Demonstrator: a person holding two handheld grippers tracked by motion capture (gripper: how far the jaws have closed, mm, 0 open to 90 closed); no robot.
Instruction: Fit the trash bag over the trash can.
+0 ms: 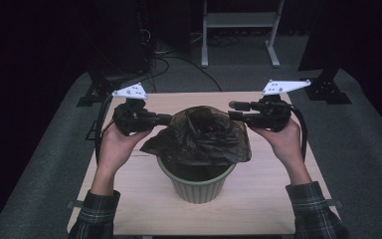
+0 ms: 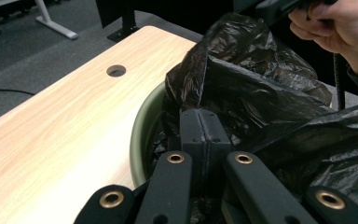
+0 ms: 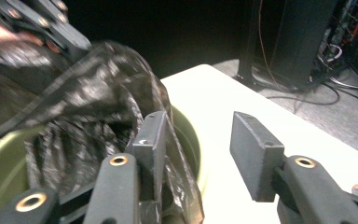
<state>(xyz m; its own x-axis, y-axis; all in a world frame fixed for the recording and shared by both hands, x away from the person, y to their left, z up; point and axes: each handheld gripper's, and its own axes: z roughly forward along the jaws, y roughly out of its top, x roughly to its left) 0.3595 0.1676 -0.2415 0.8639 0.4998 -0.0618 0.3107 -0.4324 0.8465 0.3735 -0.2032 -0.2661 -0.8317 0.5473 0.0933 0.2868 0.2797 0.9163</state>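
The thin, limp black bag (image 1: 199, 134) drapes over the green bin (image 1: 197, 181) at bench centre. The left gripper (image 2: 199, 123), at nine o'clock, pinches its rim; the right gripper (image 3: 200, 140), at three o'clock, gapes half-wide, one pad against loose film. It handles best by its hem.

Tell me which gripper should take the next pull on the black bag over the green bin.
Left. The left gripper is shut on the black bag at the green bin; the right gripper is open beside it, gripping nothing.
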